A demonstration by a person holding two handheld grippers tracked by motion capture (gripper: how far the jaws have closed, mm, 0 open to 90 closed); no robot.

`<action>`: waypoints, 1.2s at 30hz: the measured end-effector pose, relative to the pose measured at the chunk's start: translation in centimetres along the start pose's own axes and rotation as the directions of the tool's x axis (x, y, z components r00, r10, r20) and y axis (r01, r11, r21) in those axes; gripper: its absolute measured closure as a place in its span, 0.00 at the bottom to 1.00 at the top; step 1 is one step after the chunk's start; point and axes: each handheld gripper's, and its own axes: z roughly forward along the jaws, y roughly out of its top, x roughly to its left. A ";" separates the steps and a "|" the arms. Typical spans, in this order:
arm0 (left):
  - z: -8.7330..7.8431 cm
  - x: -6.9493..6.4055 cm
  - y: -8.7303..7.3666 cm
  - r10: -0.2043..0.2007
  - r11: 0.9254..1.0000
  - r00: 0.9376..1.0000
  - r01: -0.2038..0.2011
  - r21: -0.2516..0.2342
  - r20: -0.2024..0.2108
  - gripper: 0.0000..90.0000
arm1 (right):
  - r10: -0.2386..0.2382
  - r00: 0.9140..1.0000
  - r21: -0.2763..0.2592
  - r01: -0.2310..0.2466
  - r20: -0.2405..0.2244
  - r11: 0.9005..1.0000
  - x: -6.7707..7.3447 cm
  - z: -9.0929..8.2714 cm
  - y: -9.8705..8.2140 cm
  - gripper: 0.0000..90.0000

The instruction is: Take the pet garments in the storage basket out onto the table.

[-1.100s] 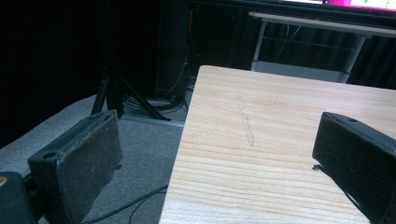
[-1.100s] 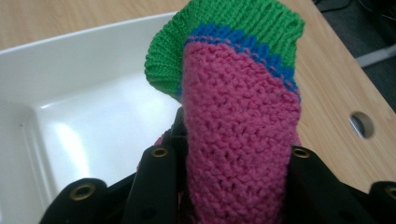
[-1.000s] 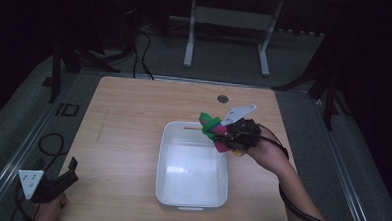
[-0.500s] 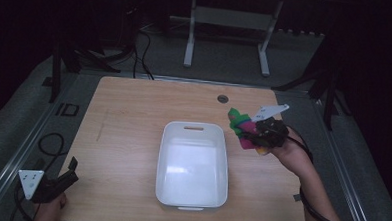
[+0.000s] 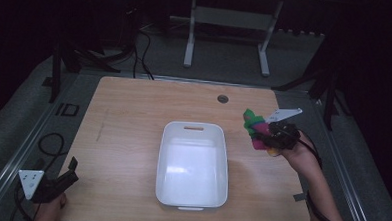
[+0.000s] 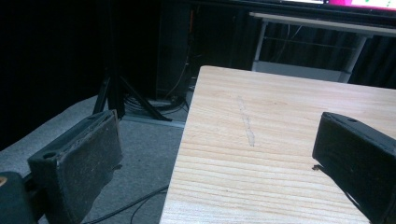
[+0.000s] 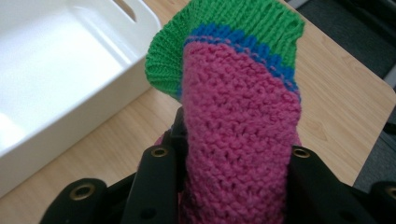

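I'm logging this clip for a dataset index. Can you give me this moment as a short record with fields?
Surface: light wooden table
Container: white rectangular plastic bin, mid-table, empty
Held item: pink knitted piece with green and blue edge
Right gripper: shut on the knit, right of the bin, above the table
Left gripper: open, holding nothing, at the table's near left corner

A white tub [image 5: 192, 165] sits mid-table [image 5: 133, 118]. Right of it, the right claw [image 5: 263, 136] grips a pink-and-green knitted piece [image 5: 254, 124], possibly a sock. The left claw [image 5: 70, 170] hangs off the table's near-left corner, jaws apart.
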 end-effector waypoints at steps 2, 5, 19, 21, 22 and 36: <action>0.0 0.0 0.0 0.000 1.000 1.000 0.000 0.001 0.000 0.02 | 0.012 1.000 0.002 -0.012 0.002 1.000 -0.1 0.7 -0.5 0.76; 0.0 0.0 0.0 0.000 1.000 1.000 0.000 -0.001 -0.002 0.02 | 0.031 1.000 0.009 -0.031 -0.004 0.999 -0.2 2.0 -1.2 0.76; 0.0 0.0 0.0 0.000 1.000 1.000 0.000 0.002 0.000 0.02 | 0.075 0.997 0.066 -0.075 -0.010 0.995 0.5 8.4 -3.3 0.76; 0.0 0.0 0.0 0.001 1.000 1.000 -0.001 0.002 0.001 0.02 | 0.082 0.997 0.081 -0.081 -0.005 0.993 0.6 9.2 -3.6 0.76; 0.0 0.0 0.0 0.001 1.000 1.000 -0.001 0.002 0.002 0.02 | 0.088 0.996 0.080 -0.088 0.001 0.993 0.6 9.5 -3.7 0.76; 0.0 0.0 0.0 0.002 1.000 1.000 -0.002 0.001 0.003 0.02 | 0.111 0.994 0.107 -0.108 -0.021 0.988 1.5 12.6 -5.3 0.64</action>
